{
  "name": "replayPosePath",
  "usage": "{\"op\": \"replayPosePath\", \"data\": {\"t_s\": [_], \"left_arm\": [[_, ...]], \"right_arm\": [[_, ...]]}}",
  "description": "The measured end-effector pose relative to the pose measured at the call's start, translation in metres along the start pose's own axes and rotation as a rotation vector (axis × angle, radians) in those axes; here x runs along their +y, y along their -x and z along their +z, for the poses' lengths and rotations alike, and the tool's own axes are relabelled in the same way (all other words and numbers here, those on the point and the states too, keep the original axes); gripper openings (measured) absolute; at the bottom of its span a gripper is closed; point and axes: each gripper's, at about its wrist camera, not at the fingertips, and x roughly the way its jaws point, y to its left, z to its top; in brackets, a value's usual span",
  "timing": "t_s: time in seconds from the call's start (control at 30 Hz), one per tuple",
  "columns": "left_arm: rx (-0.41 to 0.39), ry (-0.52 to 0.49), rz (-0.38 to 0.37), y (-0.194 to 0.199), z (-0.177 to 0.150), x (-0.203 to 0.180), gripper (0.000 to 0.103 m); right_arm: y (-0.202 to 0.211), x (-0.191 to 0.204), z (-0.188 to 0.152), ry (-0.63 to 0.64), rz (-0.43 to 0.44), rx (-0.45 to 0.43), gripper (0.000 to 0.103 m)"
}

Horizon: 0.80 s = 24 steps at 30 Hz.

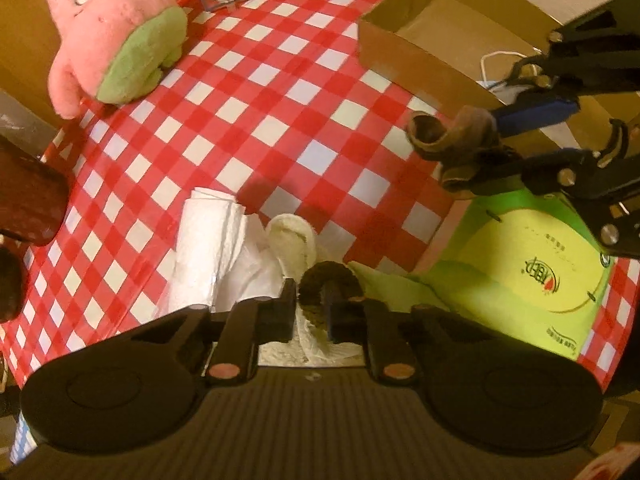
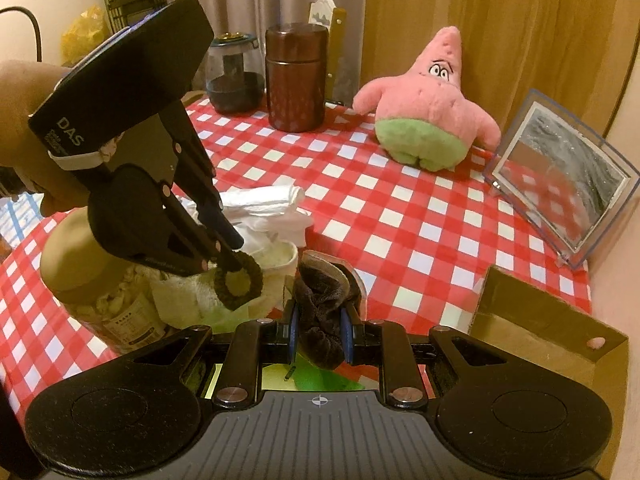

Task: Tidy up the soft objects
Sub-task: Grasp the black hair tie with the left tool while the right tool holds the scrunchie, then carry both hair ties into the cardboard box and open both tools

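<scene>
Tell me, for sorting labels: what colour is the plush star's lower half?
Green, below a pink body; plush star shows best in the right wrist view.

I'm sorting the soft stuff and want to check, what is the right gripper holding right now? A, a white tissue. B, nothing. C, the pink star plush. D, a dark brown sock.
D: the right gripper has its jaws pressed on a dark brown sock, while the pink star plush sits untouched on the far side of the checked tablecloth.
</scene>
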Motion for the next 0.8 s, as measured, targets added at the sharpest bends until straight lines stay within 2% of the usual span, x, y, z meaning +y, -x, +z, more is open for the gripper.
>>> {"op": "replayPosePath", "data": {"t_s": [0.13,0.33,0.53,0.6,0.8], "left_arm": [[-0.002,0.021,-0.001,0.0,-0.001,0.003,0.007],[0.019,0.018,0.021,-0.005,0.003,0.001,0.016],[0.043,0.01,0.019,-0.014,0.006,-0.001,0.016],[0.043,0.013,0.02,-0.013,0.006,0.0,0.011],[0.005,0.039,0.008,0.005,0.005,0.0,0.01]], "right_arm": [[0.007,-0.002,-0.001,-0.007,-0.004,-0.007,0.021],[0.011,-0.006,-0.001,-0.017,-0.01,-0.011,0.021],[0.007,-0.007,-0.006,-0.028,-0.011,-0.002,0.021],[0.007,-0.008,-0.007,-0.034,-0.011,-0.002,0.021],[0.018,-0.009,-0.008,-0.051,-0.024,-0.016,0.021]]}}
